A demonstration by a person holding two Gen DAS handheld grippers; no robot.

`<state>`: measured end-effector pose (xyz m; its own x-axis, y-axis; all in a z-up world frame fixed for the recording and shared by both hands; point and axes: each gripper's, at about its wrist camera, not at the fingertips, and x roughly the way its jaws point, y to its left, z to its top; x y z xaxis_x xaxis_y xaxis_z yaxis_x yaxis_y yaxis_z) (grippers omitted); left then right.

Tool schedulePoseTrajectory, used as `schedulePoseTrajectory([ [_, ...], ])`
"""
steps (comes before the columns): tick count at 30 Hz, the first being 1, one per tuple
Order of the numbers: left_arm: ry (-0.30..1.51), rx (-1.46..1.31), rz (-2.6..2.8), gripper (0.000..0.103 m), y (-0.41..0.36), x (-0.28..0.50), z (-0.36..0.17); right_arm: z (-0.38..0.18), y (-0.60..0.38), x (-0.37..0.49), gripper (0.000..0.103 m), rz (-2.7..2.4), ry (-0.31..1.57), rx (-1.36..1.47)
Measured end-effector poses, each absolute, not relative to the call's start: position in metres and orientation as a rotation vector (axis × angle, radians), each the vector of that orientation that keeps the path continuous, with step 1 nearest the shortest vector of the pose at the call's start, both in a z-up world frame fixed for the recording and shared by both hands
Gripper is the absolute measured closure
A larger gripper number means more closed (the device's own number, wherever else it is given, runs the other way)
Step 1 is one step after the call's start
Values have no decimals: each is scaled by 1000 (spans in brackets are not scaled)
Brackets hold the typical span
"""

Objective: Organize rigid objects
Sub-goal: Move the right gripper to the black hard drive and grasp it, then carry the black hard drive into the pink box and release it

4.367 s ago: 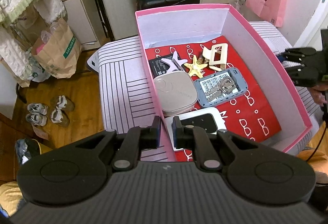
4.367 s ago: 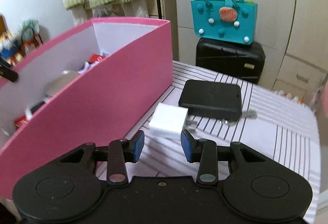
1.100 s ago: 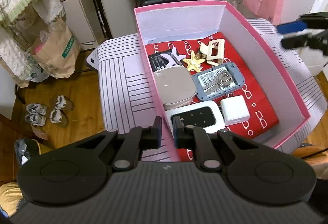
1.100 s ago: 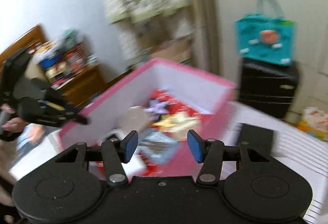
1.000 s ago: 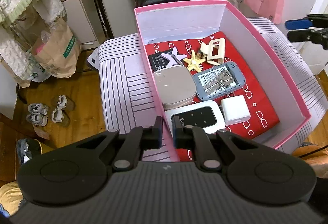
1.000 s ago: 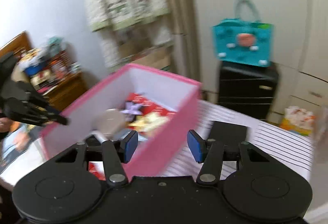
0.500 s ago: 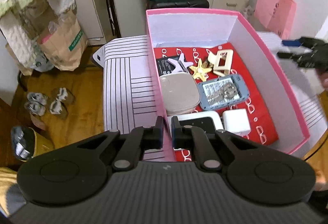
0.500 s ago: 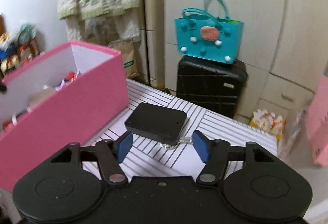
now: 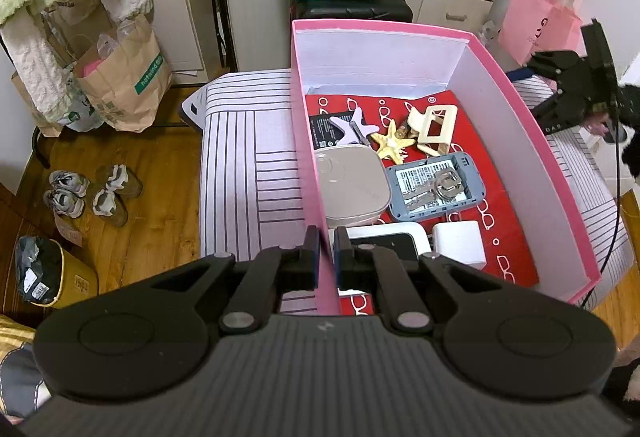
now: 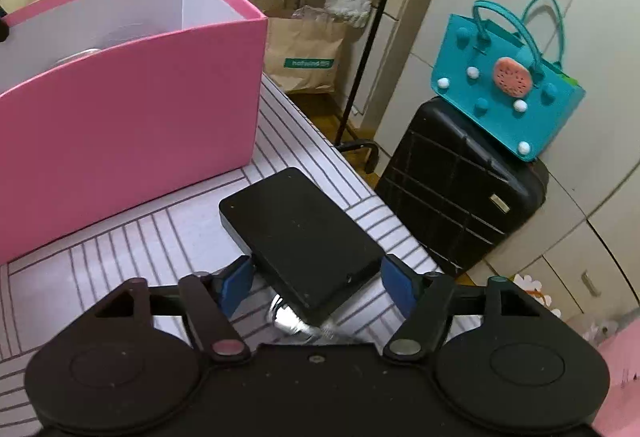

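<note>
My left gripper (image 9: 326, 249) is shut on the near left wall of the pink box (image 9: 308, 141). The box holds a white charger cube (image 9: 458, 243), a grey-blue device with keys (image 9: 434, 189), a beige case (image 9: 352, 185), a star (image 9: 394, 145), a cream hair clip (image 9: 434, 127) and other small items. My right gripper (image 10: 316, 281) is open, low over the striped surface, its fingers either side of the near end of a flat black device (image 10: 300, 233). A shiny metal piece (image 10: 288, 317) lies under that end. The right gripper also shows beyond the box's far wall (image 9: 576, 97).
The pink box (image 10: 128, 109) stands left of the black device on the striped surface (image 10: 160, 237). A black suitcase (image 10: 460, 189) with a teal bag (image 10: 504, 77) stands past the surface's edge. A brown paper bag (image 9: 120, 77) and shoes (image 9: 92, 189) are on the wooden floor.
The white charger went from the striped surface into the box. My right gripper swung out of the box, then dropped closer over the black device. My left gripper stayed clamped on the box wall.
</note>
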<state>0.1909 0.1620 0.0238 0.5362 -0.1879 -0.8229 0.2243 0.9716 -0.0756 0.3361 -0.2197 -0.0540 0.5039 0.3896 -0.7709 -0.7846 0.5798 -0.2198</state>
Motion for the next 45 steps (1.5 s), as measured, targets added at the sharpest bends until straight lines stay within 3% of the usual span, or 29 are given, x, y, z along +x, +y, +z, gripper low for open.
schedulePoseTrajectory([
  [10, 978, 39, -253, 96, 163, 192, 22, -61, -216, 358, 12, 871, 743, -568],
  [19, 967, 56, -253, 96, 163, 191, 19, -49, -234, 369, 33, 646, 950, -165],
  [37, 958, 61, -252, 96, 162, 189, 18, -22, -252, 295, 35, 487, 843, -164],
  [45, 955, 79, -256, 96, 160, 188, 19, 30, -234, 239, 35, 542, 733, -190],
])
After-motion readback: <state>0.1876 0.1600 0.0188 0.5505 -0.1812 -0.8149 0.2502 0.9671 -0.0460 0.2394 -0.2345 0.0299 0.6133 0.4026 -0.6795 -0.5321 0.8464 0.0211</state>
